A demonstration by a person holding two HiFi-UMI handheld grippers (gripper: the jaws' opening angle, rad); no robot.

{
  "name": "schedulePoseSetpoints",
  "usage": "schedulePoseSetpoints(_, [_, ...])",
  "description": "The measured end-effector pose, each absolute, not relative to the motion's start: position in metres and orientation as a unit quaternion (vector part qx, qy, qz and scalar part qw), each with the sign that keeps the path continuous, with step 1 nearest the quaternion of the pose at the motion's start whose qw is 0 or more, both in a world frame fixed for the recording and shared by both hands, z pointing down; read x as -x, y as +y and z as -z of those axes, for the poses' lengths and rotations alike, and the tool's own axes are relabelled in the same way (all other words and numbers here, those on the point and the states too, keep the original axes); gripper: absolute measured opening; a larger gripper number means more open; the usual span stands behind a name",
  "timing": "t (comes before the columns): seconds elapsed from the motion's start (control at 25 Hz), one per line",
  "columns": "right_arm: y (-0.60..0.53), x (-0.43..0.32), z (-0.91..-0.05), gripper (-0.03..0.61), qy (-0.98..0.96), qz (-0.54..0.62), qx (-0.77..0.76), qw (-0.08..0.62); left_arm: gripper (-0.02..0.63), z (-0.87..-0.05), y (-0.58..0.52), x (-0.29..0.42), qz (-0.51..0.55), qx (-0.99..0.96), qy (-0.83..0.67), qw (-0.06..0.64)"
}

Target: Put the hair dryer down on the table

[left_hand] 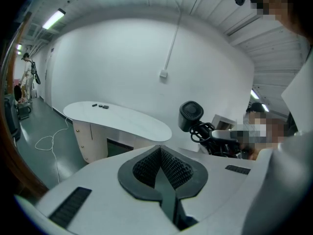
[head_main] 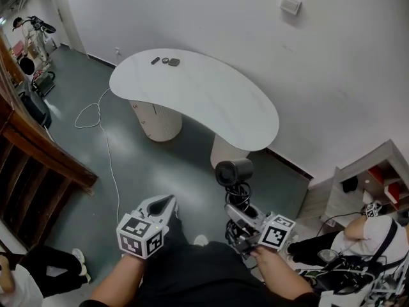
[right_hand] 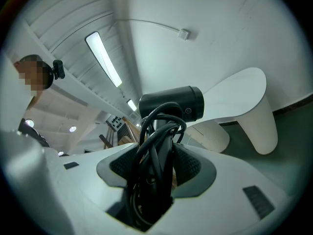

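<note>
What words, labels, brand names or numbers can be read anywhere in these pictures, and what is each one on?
No words or numbers can be read in any view.
On the hair dryer: a small round mark on the barrel, too small to read.
On the marker cubes, left and right: black-and-white square patterns, not letters.
</note>
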State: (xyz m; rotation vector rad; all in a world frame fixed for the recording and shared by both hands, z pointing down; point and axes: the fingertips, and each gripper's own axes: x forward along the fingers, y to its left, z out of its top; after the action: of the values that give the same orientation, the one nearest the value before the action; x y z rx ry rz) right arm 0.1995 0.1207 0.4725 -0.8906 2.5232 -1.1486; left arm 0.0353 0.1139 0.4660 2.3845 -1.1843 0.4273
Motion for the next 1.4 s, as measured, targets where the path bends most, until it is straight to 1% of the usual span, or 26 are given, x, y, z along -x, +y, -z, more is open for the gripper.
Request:
schedulePoseSetpoints(0.2, [0.092,-0.197,-0.476,0.202,0.857,0.392,0.316,0.114,0.011,-0.465,0.075,-0.038,-0.147,-0.872,-0.414,0.215])
schedulePoseSetpoints(0.44, [0.032,-0.183,-0.477,0.202,0.856,0.38,0.332,0.11,0.011,-0.472,0.007,-0.028,-0.137,-0.881,-0.399,0.216])
schedulePoseSetpoints(0.84, [-0.084,-0.125,-0.464,0.202,0.856,0.358,0.362,0.094,0.011,-0.461,-0.124,0.03,-0.136,-0.894,-0.38,0.192])
schedulePoseSetpoints(1.0, [-0.128,-0.1,-0.46,0.202,0.852,0.352,0.376,0.094,0.011,-0.464,-0.175,0.054,-0.137,-0.895,-0.375,0.198])
schedulePoseSetpoints(1.4, [-0.193,-0.068,-0.461,0.202,0.83,0.354,0.419,0.1,0.011,-0.463,-0.253,0.084,-0.144,-0.914,-0.331,0.187])
